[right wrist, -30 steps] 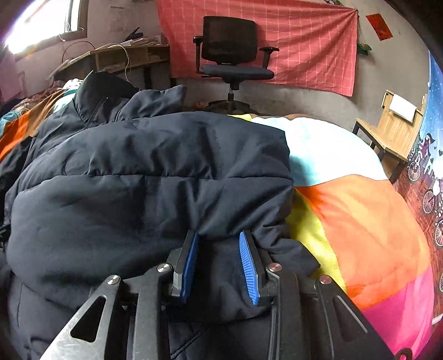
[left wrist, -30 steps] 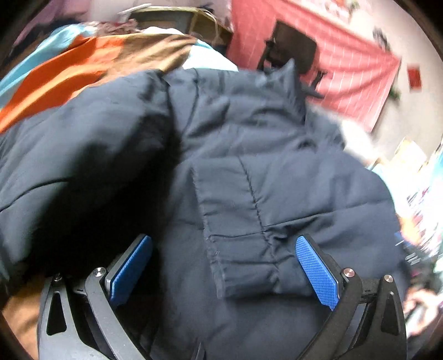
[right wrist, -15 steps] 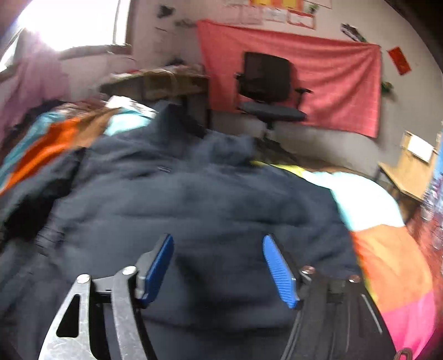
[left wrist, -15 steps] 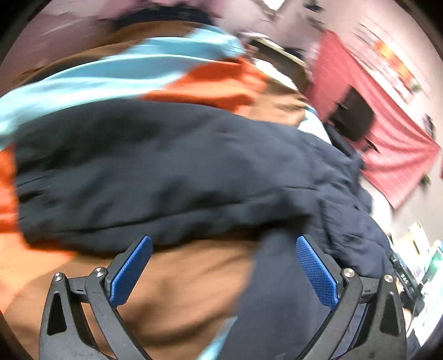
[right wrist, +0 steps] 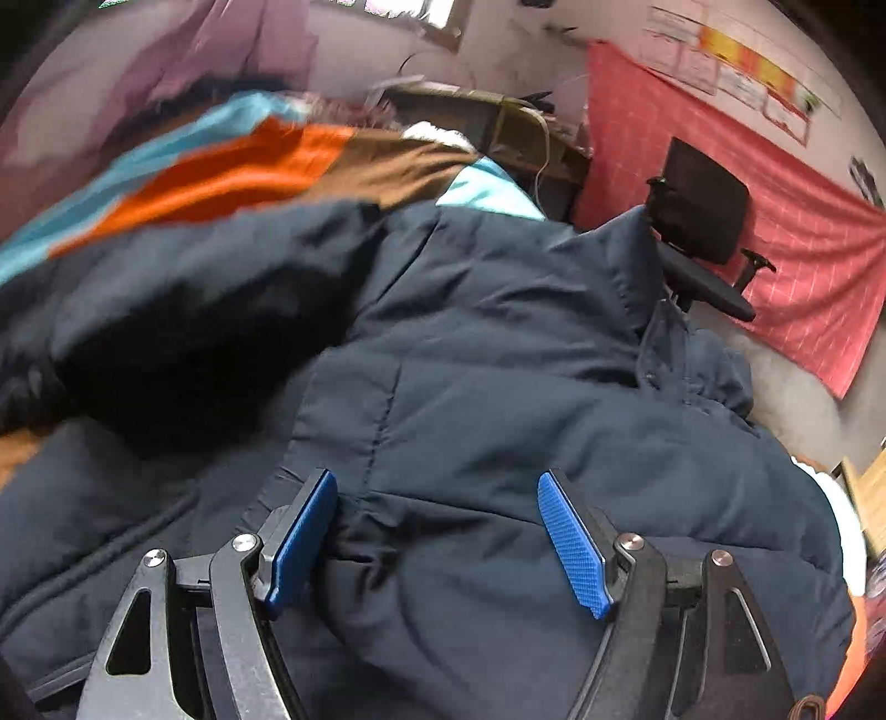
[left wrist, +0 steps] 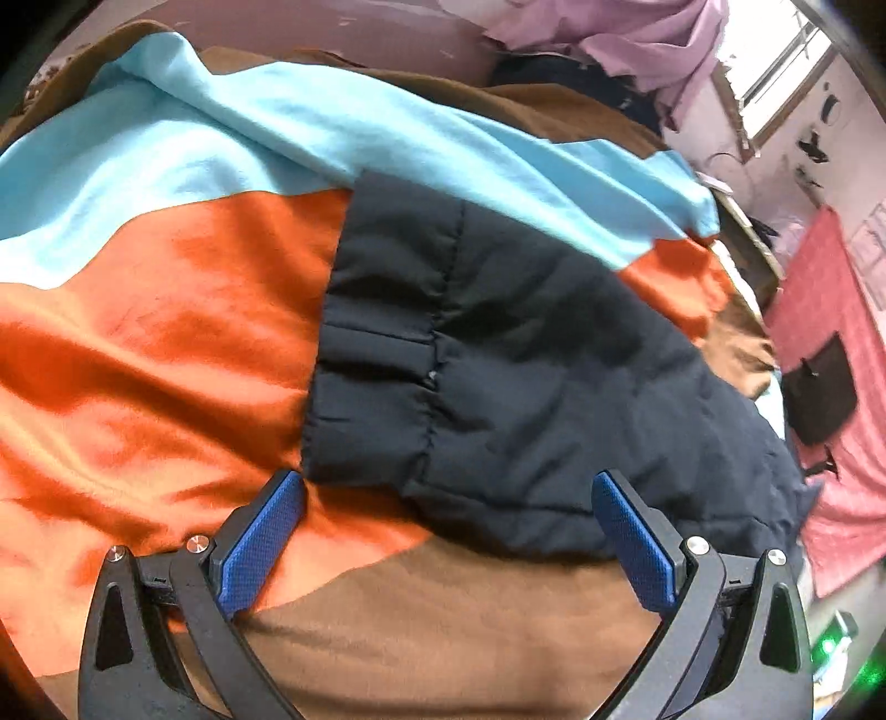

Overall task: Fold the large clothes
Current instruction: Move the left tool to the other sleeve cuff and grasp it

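A large dark navy puffer jacket (right wrist: pixel 526 387) lies on a bed with a colour-block blanket. In the left wrist view one sleeve (left wrist: pixel 498 365) stretches out flat over the orange and brown blanket (left wrist: pixel 138 360), its cuff (left wrist: pixel 376 354) pointing left. My left gripper (left wrist: pixel 448 531) is open and empty, just short of the sleeve's near edge. My right gripper (right wrist: pixel 437 537) is open over the jacket's body, its jaws apart with padded fabric bulging between them but not clamped. The collar (right wrist: pixel 626 260) stands up at the far side.
A black office chair (right wrist: pixel 703 232) stands before a red cloth on the wall (right wrist: pixel 803 243). A cluttered desk (right wrist: pixel 498 127) is behind the bed. Purple fabric (left wrist: pixel 637 33) hangs near a window. The blanket shows light blue, orange and brown panels.
My right gripper has opened and let go of the jacket's hem, then swung left over the body. My left gripper has swung left, away from the folded sleeve, to the other sleeve lying outstretched.
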Available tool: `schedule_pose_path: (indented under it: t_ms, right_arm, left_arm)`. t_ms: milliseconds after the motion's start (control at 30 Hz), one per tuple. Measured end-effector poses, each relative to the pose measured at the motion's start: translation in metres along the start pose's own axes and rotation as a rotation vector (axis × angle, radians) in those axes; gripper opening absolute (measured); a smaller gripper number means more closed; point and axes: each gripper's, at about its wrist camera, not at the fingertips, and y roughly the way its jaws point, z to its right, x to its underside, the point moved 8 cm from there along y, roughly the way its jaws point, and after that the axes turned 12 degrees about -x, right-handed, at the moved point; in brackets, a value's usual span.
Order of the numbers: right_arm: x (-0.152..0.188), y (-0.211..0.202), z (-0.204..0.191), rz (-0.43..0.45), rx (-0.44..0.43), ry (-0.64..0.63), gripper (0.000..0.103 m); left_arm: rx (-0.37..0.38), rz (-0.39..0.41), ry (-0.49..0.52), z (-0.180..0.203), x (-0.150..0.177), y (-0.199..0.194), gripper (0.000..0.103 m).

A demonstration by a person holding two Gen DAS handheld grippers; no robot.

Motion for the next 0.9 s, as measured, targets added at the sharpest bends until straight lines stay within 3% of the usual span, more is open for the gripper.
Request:
schedule_pose_path:
  t_ms: [167, 233, 300, 333, 400, 467, 667, 900]
  right_arm:
    - [0.009, 0.014, -0.002, -0.024, 0.022, -0.021, 0.079]
    - [0.012, 0.019, -0.001, -0.035, 0.026, -0.02, 0.08]
    - [0.015, 0.022, -0.002, -0.04, 0.034, -0.025, 0.081]
    - [0.015, 0.022, -0.003, -0.04, 0.038, -0.028, 0.082]
    - [0.016, 0.023, -0.004, -0.039, 0.047, -0.036, 0.082]
    - [0.016, 0.023, -0.004, -0.039, 0.047, -0.037, 0.082]
    - [0.014, 0.02, -0.005, -0.03, 0.037, -0.029, 0.082]
    - [0.002, -0.008, -0.001, 0.049, -0.066, 0.07, 0.082]
  left_arm:
    - [-0.068, 0.066, -0.002, 0.002, -0.004, 0.005, 0.097]
    - [-0.109, 0.102, -0.009, 0.0, -0.004, 0.003, 0.076]
    - [-0.127, 0.13, -0.031, -0.006, -0.006, 0.002, 0.043]
    - [-0.117, 0.136, -0.045, -0.009, -0.008, 0.001, 0.039]
    - [-0.102, 0.149, -0.063, -0.012, -0.01, -0.004, 0.018]
    - [-0.104, 0.186, -0.038, -0.009, -0.012, -0.015, 0.008]
    - [-0.006, 0.341, 0.117, 0.035, -0.015, -0.058, 0.005]
    - [0.199, 0.593, 0.374, 0.128, 0.0, -0.145, 0.004]
